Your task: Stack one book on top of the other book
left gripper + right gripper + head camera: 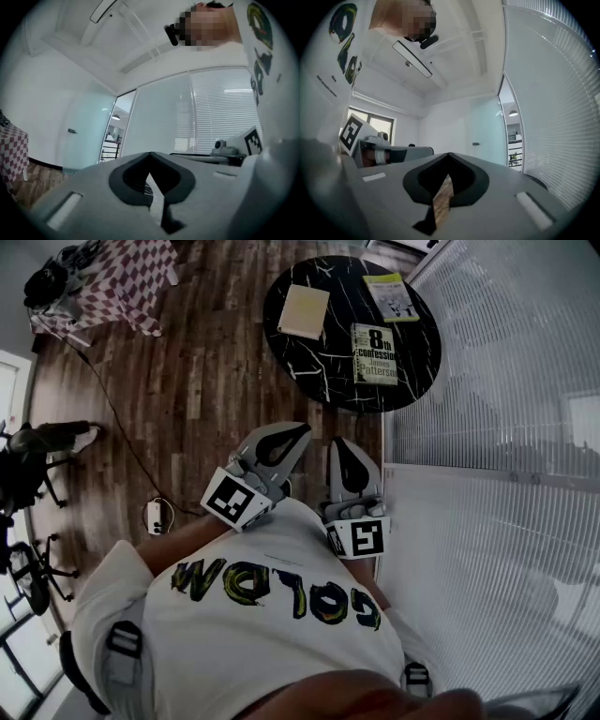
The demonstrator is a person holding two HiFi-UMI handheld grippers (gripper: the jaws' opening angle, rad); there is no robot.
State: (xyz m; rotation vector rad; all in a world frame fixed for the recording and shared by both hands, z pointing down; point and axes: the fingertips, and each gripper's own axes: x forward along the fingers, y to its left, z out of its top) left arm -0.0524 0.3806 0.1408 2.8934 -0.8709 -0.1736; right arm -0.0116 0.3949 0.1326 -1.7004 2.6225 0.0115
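Three books lie on the round black marble table (319, 371) in the head view: a plain cream book (304, 311) at the left, a green-covered paperback (375, 354) at the right, and a thin yellow-green book (391, 295) behind it. Both grippers are held close to the person's chest, well short of the table. My left gripper (284, 435) is shut and holds nothing. My right gripper (349, 458) is shut and empty too. In both gripper views the jaws meet, with only a thin slit between them (152, 176) (447, 180).
The wooden floor (206, 381) stretches between the person and the table. A checkered-cloth table (122, 282) stands at the far left. A glass wall with blinds (487, 427) runs along the right. A cable and a small white box (156, 517) lie on the floor.
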